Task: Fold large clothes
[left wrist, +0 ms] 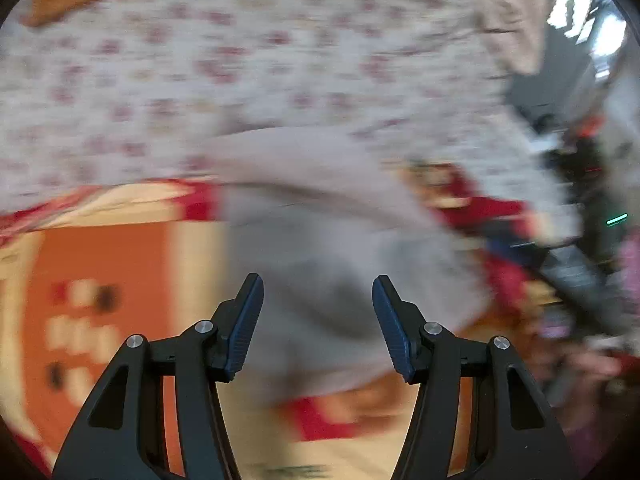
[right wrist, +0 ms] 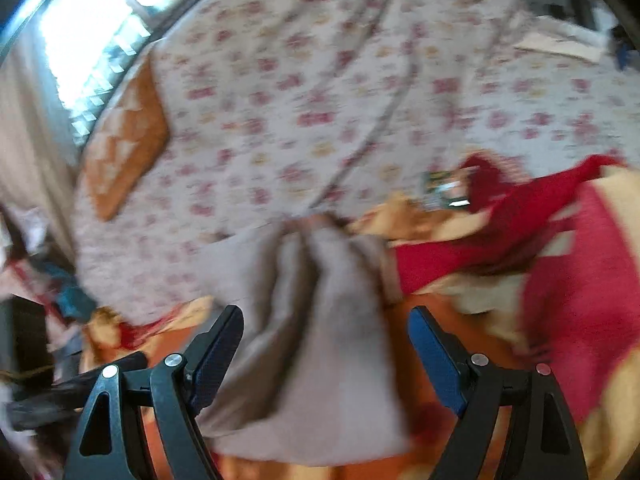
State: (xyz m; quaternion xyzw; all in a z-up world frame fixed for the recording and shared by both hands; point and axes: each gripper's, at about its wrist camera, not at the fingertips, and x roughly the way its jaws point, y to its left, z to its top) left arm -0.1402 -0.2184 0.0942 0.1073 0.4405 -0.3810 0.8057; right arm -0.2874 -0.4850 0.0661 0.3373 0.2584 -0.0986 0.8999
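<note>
Now a grey garment point(left wrist: 320, 240) lies on a bed, and both grippers hang over it with nothing in them.

Biggest is the flowery bedsheet point(left wrist: 240, 72), white with small pink flowers, spread across the far part of both views. Nearer lies an orange, cream and red blanket point(left wrist: 104, 264), and the blurry grey garment rests on top of it, with its far edge on the sheet. From the right wrist it looks bunched into soft folds point(right wrist: 304, 320). An orange cushion point(right wrist: 128, 136) sits by the bright window point(right wrist: 88, 36). The left gripper point(left wrist: 318, 296) has its jaws apart, empty, above the grey cloth. The right gripper point(right wrist: 326, 332) is wide apart too, gripping nothing.
</note>
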